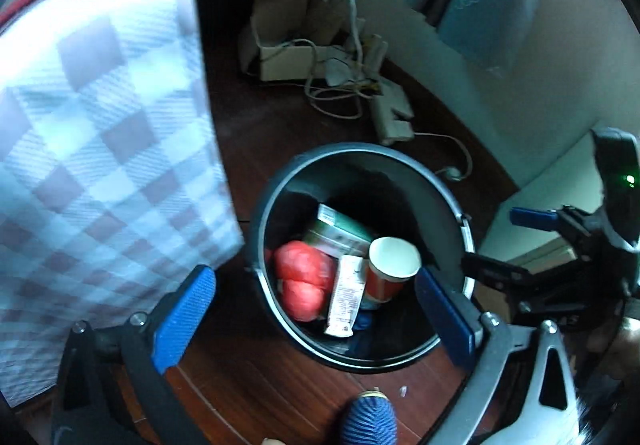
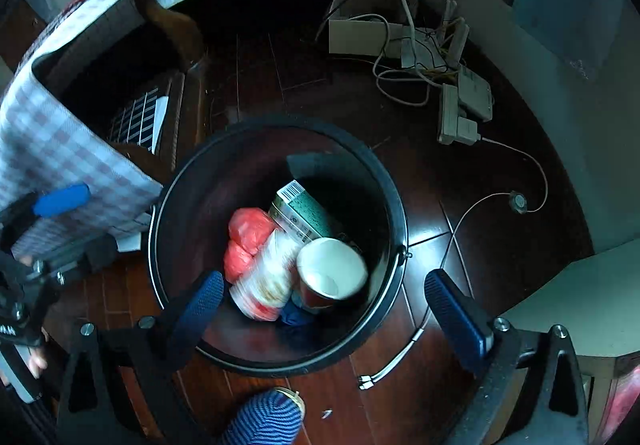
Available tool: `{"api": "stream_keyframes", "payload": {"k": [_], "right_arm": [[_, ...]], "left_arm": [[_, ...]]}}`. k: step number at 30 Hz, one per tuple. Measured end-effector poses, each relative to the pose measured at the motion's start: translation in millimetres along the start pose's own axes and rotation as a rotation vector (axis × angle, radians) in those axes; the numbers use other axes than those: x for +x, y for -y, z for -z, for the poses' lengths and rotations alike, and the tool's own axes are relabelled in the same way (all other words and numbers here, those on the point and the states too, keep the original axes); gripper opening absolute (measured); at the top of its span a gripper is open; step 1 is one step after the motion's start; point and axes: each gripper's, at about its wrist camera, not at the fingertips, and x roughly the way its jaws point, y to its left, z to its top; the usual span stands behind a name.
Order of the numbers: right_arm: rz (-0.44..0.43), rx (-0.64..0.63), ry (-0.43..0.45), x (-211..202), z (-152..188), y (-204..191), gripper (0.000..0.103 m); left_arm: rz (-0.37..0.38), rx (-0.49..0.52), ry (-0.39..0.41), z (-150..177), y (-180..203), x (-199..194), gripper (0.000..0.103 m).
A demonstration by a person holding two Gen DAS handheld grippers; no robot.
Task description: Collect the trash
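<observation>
We hold both grippers over the black bin, which sits low in the centre of each frame. The left gripper and the right gripper both stand wide apart with nothing between their pads. The trash lies inside the bin: a paper cup, a red bag, a green carton and a white wrapper. To finish the drop well, we judge it best to lift straight up, clear of the rim.
</observation>
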Motion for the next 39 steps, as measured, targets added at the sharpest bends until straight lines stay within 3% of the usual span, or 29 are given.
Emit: {"api": "stream_keyframes", "payload": {"k": [17, 39], "right_arm": [[0.038, -0.026, 0.034, -22, 3, -22, 0.102], [0.074, -0.035, 0.195, -132, 13, -114, 0.102]], "left_arm": [[-0.084, 0.011, 0.034, 8, -13, -21, 0.101], [-0.238, -0.053, 0.216, 40, -52, -153, 0.101]]}}
